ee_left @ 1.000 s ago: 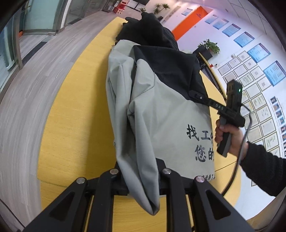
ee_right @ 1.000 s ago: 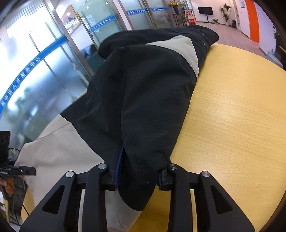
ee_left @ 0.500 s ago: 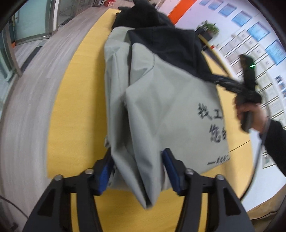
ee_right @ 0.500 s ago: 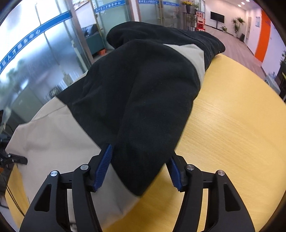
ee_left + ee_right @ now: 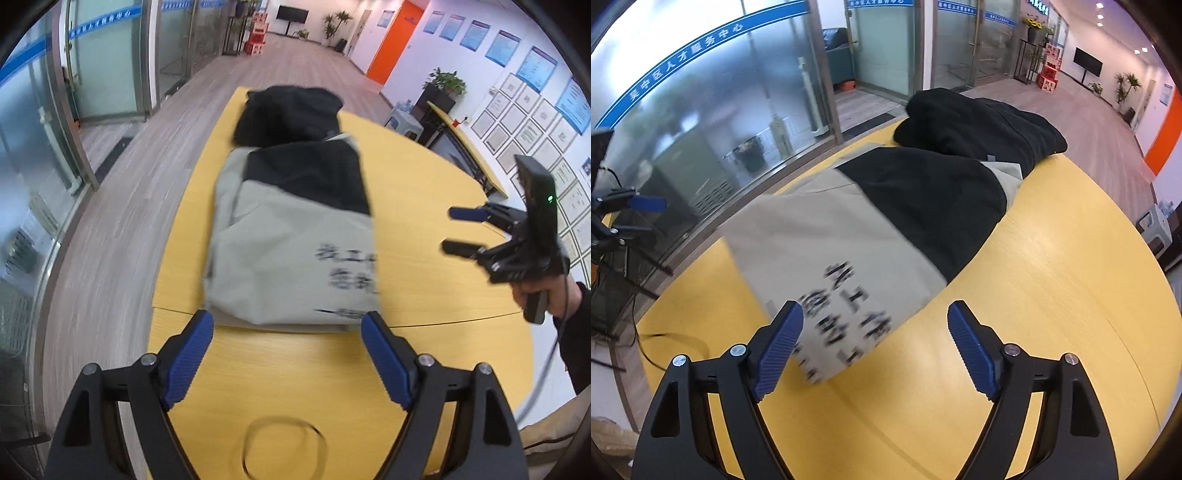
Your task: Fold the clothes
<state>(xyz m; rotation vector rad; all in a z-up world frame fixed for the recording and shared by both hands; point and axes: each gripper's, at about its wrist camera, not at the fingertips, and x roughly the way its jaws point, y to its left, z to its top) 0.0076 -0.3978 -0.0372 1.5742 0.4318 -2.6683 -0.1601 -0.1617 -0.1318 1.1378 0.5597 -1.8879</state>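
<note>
A folded grey-and-black jacket with printed characters [image 5: 295, 236] lies on the yellow wooden desk [image 5: 424, 236]. Behind it and touching its far end sits a bundled black garment [image 5: 288, 110]. The thin dark loop [image 5: 284, 448] lies on the desk before the jacket.

The folded jacket [image 5: 295, 236] fills the middle of the desk [image 5: 424, 236], with a black garment [image 5: 288, 110] blocking its far end. Bare desk lies open along both long sides and at the near edge.
</note>
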